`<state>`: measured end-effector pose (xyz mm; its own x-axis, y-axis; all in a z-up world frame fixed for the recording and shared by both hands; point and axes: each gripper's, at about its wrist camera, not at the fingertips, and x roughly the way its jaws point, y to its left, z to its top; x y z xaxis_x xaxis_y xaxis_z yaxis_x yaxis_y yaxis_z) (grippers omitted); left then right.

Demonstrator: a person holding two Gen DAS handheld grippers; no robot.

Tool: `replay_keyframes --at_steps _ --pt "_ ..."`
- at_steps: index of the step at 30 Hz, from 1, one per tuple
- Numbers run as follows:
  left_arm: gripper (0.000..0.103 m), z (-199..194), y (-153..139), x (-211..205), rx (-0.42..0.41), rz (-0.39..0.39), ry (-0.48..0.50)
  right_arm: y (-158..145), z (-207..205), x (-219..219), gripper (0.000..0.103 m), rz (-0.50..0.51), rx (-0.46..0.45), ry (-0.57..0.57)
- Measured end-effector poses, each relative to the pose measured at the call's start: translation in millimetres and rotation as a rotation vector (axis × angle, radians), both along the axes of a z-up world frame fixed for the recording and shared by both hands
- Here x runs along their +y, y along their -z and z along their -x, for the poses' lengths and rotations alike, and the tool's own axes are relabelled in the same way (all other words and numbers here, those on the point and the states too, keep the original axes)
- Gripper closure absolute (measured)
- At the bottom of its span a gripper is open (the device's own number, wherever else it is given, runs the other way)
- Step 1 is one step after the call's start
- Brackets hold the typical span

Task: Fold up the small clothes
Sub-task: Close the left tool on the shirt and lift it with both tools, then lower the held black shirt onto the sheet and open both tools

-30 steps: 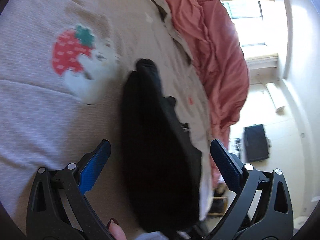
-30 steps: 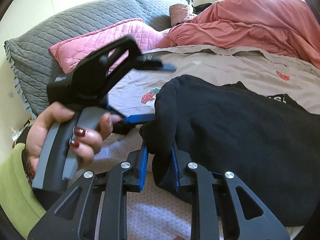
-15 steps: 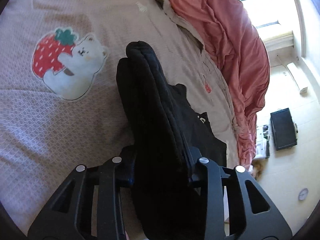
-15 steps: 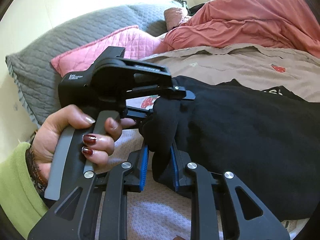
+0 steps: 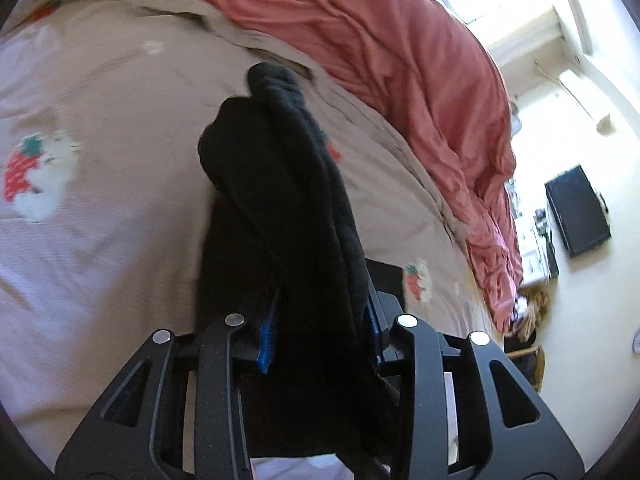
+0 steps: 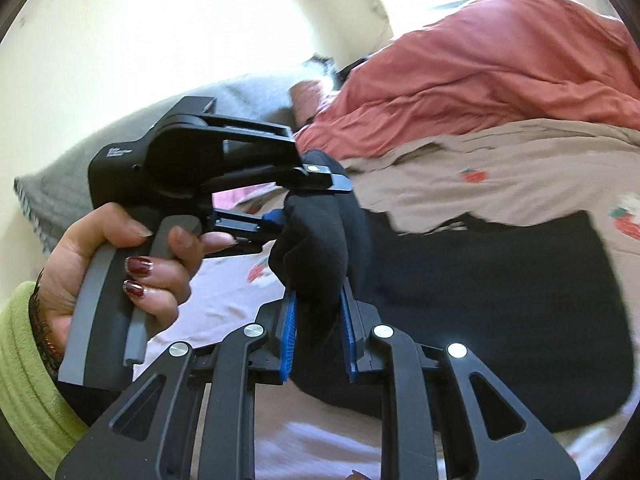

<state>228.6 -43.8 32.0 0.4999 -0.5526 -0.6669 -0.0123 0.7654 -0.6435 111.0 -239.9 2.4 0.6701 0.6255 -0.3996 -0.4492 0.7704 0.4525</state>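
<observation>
Beige bedding (image 5: pixel 120 248) printed with strawberry-and-bear motifs (image 5: pixel 38 178) covers the bed, a rumpled salmon duvet (image 5: pixel 400 60) heaped along its far side. Across it lies a black garment (image 6: pixel 500 300), its long axis running away to the right in the right wrist view — one bunched end lifted. Both tools clamp that end: left gripper (image 5: pixel 320 324) and right gripper (image 6: pixel 318 328), blue pads pressed into cloth. Small lettering on the left tool's body is unreadable.
</observation>
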Motion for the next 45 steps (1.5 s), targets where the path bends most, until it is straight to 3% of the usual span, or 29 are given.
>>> replay_keyframes --at_steps 10,24,32,37,45 --pt "0.085 -4.7 1.0 -97.7 0.019 -0.039 0.132 10.2 10.2 -86.0 0.086 -0.072 0.043 0.143" --pt "0.085 0.0 18.1 -161.5 0.035 -0.094 0.228 25.8 28.5 -132.0 0.086 -0.079 0.094 0.232" --pt "0.082 3.4 31.1 -179.4 0.012 -0.179 0.269 42.8 25.1 -137.8 0.085 -0.057 0.176 0.274" --pt "0.082 10.7 30.5 -159.9 -0.023 -0.137 0.237 50.9 24.6 -142.3 0.084 -0.058 0.207 0.284" --pt "0.079 30.8 16.0 -131.7 -0.105 -0.201 0.193 55.4 28.1 -148.1 0.072 -0.053 0.240 0.307"
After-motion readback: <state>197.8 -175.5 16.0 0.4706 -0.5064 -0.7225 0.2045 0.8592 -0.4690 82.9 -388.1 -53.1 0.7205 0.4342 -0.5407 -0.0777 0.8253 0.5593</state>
